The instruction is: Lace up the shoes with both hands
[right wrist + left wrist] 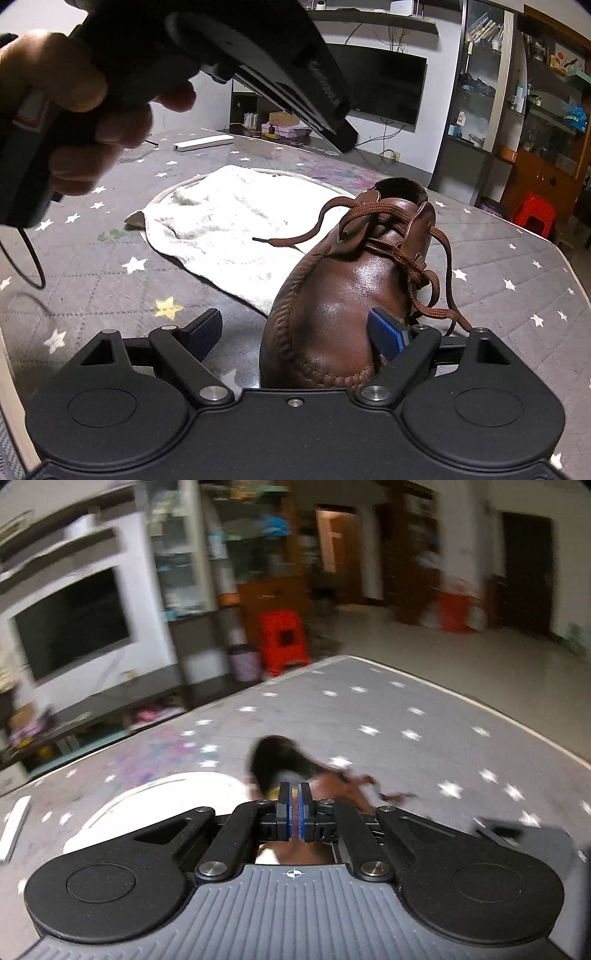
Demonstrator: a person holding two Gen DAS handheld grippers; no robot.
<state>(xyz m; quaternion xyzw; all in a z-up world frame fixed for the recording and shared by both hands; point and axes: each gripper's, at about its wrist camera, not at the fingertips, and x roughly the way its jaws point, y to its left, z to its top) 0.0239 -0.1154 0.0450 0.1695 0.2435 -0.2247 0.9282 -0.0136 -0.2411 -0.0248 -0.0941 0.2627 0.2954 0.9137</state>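
Note:
A brown leather shoe point(332, 295) stands on the star-patterned grey table cover point(110, 295), toe toward my right gripper. Its brown laces point(406, 251) are threaded and loose; one free end point(258, 240) lies over the white towel point(221, 221), another trails down the shoe's right side. My right gripper point(295, 332) is open wide around the toe, its right pad point(388, 332) against the leather and its left pad point(207, 332) apart from it. A hand point(74, 110) holds my left gripper point(345, 138) high above the towel. In the blurred left wrist view that gripper point(294, 794) is shut with nothing seen in it, above the shoe point(280, 757).
A white bar-shaped object point(203, 143) lies at the table's far side, also seen as a white bar point(14, 827). A black cable point(33, 258) loops at the left. The table edge point(480, 701) curves close behind the shoe. A red stool point(535, 214) stands on the floor beyond.

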